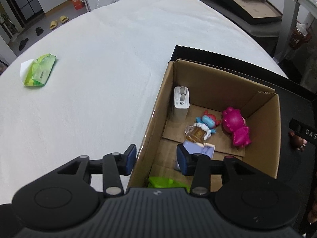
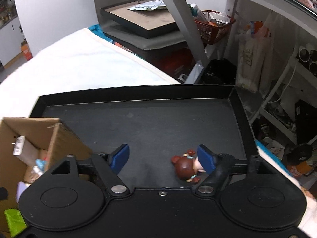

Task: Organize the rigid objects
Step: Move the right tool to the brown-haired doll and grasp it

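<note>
A cardboard box point(image 1: 263, 130) stands on a black tray point(image 1: 293, 91). It holds a white charger point(image 1: 180, 103), a blue figurine with a beer mug point(image 1: 202, 127), a pink dinosaur toy point(image 1: 236, 127), a purple item point(image 1: 200, 148) and a green item point(image 1: 160, 181). My left gripper point(image 1: 156, 158) is open and empty, straddling the box's near left wall. My right gripper point(image 2: 164, 158) is open over the tray point(image 2: 138, 123). A brown-haired doll figurine point(image 2: 186, 167) lies on the tray just inside the right finger. The box also shows in the right wrist view point(image 2: 59, 138).
A green wet-wipe pack point(image 1: 38, 70) lies on the white bed point(image 1: 99, 59) at the left. Beyond the tray's right edge are shelves, a red basket point(image 2: 214, 27) and bags. Slippers lie on the floor beyond the bed.
</note>
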`<action>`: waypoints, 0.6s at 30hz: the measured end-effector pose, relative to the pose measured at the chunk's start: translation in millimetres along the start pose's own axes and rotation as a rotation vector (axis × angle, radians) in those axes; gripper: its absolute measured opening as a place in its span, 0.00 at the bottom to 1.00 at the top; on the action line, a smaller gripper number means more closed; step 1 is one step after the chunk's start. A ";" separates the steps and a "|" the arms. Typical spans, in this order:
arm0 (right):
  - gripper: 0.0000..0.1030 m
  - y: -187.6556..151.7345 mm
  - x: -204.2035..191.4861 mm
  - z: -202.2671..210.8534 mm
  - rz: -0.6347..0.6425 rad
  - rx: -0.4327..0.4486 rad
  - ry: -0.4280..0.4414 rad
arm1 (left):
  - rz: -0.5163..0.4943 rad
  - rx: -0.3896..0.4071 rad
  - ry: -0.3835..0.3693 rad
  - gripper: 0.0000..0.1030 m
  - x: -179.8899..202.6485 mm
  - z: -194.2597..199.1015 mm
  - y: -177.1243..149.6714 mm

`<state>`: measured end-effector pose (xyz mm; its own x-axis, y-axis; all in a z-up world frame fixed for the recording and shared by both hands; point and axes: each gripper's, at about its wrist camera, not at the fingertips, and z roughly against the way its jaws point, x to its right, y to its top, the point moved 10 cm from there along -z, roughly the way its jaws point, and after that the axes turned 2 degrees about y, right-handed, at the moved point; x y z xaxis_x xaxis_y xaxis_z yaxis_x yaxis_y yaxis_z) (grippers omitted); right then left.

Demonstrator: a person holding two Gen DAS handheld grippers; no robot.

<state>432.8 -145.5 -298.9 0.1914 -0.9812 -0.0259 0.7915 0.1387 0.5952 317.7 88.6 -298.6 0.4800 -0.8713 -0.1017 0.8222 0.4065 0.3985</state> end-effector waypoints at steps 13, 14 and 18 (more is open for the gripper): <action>0.42 -28.7 20.8 -31.1 0.001 -0.120 -0.002 | -0.016 0.010 0.087 0.49 7.1 -5.4 4.2; 0.42 -28.2 20.8 -30.4 -0.003 -0.119 0.006 | -0.016 0.012 0.089 0.49 7.1 -5.6 4.3; 0.42 -28.5 17.8 -27.3 0.005 -0.112 0.026 | -0.019 0.016 0.097 0.49 8.1 -4.7 3.5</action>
<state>429.4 -163.3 -338.3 0.2094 -0.9768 -0.0452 0.8500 0.1590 0.5022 325.9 84.2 -302.4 0.4922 -0.8479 -0.1971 0.8269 0.3847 0.4102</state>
